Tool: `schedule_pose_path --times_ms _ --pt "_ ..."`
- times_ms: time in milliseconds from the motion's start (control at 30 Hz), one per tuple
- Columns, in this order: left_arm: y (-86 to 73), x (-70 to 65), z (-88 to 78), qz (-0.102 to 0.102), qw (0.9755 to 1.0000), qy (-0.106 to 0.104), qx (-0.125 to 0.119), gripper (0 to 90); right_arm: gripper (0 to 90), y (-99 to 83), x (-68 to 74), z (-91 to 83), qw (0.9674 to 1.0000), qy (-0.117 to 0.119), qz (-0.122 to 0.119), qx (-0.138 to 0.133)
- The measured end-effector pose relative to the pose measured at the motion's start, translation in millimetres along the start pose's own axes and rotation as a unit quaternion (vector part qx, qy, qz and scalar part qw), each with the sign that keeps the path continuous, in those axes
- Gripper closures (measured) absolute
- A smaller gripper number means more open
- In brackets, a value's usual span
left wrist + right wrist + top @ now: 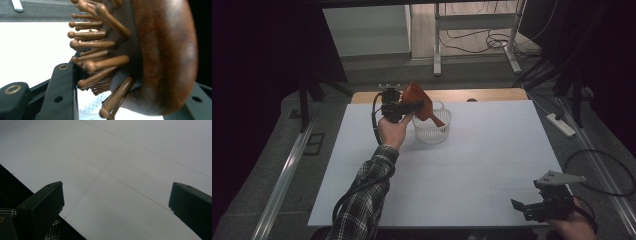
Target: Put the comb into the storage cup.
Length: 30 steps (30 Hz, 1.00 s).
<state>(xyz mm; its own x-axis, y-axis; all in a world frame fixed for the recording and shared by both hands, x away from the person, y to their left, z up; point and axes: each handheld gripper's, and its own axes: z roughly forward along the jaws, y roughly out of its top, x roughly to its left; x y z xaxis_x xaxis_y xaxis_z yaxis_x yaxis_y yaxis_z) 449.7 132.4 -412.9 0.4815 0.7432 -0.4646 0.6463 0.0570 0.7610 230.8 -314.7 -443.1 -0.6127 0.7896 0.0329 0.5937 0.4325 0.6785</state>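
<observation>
The left gripper (412, 106) clamps the wooden hairbrush (418, 100) by its head, handle angled into the white basket (432, 127) at the table's far side for deposit. The right gripper (524, 207) rests wide, empty, near right.

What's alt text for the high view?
The left gripper holds a brown hairbrush over a white basket at the far side of a white table. The right gripper rests open at the near right corner.
</observation>
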Motion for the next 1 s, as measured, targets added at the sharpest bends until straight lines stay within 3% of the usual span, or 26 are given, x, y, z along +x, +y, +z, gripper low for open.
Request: schedule_pose_path --times_ms 500,1000 --pt "-13.1 1.6 11.2 -0.006 0.9998 0.013 0.010 51.7 0.2 0.0 0.2 0.2 1.0000 0.000 -0.001 0.001" --pt "-21.6 10.1 14.4 -0.035 0.9992 0.016 0.007 50.9 0.2 0.1 -0.1 0.8 1.0000 0.001 0.000 0.004"
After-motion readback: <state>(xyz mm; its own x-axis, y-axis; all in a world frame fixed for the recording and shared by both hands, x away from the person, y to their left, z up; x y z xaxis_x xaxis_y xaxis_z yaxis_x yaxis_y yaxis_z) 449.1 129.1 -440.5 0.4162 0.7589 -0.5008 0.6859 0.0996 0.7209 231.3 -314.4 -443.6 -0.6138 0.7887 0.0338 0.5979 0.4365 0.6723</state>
